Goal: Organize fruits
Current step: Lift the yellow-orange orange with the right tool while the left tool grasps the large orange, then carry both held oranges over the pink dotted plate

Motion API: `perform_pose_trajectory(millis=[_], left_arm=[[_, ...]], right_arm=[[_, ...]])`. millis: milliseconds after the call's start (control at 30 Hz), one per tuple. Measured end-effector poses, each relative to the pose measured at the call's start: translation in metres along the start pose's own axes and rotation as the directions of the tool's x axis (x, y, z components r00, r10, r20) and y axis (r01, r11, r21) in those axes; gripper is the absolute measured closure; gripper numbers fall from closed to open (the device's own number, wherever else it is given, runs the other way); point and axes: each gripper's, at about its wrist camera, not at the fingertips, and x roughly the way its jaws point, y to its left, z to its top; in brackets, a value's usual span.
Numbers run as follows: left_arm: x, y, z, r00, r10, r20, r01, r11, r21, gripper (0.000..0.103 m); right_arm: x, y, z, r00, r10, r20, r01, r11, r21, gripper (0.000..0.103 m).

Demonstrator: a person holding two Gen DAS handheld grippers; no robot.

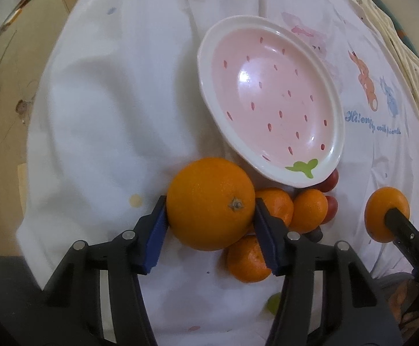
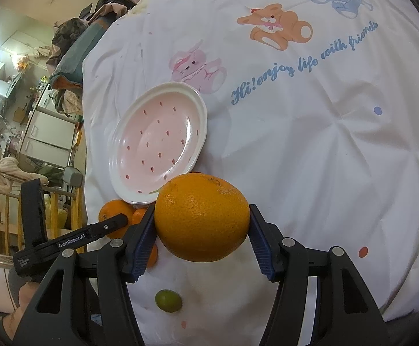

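Held two big oranges at once over a white cloth (image 2: 310, 158) printed with cartoon bears, one in each hand-held gripper. Closed the left gripper (image 1: 210, 203) part-way on the stem-up orange (image 1: 209, 204), with one blue pad pressed to its flank at nine o'clock and the other at three o'clock. Kept that fruit at the near side of the fruit heap, at seven o'clock from the strawberry plate (image 1: 206, 92) in the left wrist view, just short of the plate's white rim. Left three mandarins (image 1: 310, 209) bunched behind and beneath it, from three to five o'clock. Tucked two small red fruits (image 1: 332, 180) against the plate's lower edge beyond them.

Clamped the second orange (image 2: 202, 216) in the right gripper (image 2: 202, 210) in the same way — jaws roughly half open, both pads flat against the peel. Framed it, in the right wrist view, at five o'clock from the plate, where it covered a sliver of the near rim. Could not tell from either view whether it hung clear of the cloth.

Spotted one small green fruit (image 2: 168, 300) alone on the cloth at six o'clock below that orange, between the gripper's black arms. Caught part of a hand (image 2: 26, 294) at eight o'clock in the same view, behind the left gripper's handle.
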Motion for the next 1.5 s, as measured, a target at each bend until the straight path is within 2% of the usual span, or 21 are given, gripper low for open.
perform_pose_trajectory(millis=[167, 300, 500, 700, 900, 1067, 1200, 1500], left_arm=[[-0.023, 0.008, -0.008, 0.998, 0.034, 0.046, -0.034, 0.999, -0.001, 0.051], [-0.05, 0.009, -0.003, 0.992, 0.047, 0.116, -0.048, 0.999, 0.012, 0.051], [-0.085, 0.0, 0.017, 0.977, 0.038, 0.211, -0.055, 0.996, 0.075, 0.051], [-0.098, -0.017, 0.044, 0.967, 0.016, 0.253, -0.049, 0.991, 0.123, 0.051], [-0.082, -0.036, 0.063, 0.971, 0.016, 0.239, -0.061, 0.981, 0.183, 0.051], [-0.061, -0.042, 0.079, 0.98, 0.016, 0.197, -0.055, 0.979, 0.196, 0.051], [-0.038, -0.051, 0.091, 0.982, 0.039, 0.186, -0.084, 0.967, 0.241, 0.051], [0.004, -0.068, 0.107, 0.996, 0.002, 0.094, -0.03, 0.956, 0.292, 0.051]], right_arm=[[-0.009, 0.004, 0.001, 1.0, 0.01, 0.022, -0.01, 1.0, 0.006, 0.04], [-0.022, 0.012, 0.006, 0.998, 0.029, 0.053, -0.029, 1.0, 0.001, 0.04], [-0.039, 0.03, 0.026, 0.994, 0.025, 0.108, -0.021, 0.999, -0.046, 0.04], [-0.039, 0.04, 0.052, 0.991, 0.018, 0.131, -0.008, 0.997, -0.079, 0.04], [-0.027, 0.045, 0.083, 0.991, 0.007, 0.135, 0.007, 0.995, -0.103, 0.04], [-0.004, 0.036, 0.106, 0.996, 0.021, 0.092, -0.014, 0.997, -0.07, 0.04], [0.02, 0.033, 0.121, 0.999, 0.014, 0.05, -0.011, 0.998, -0.055, 0.04], [0.084, 0.051, 0.138, 0.998, -0.002, -0.061, -0.004, 0.994, -0.111, 0.04]])
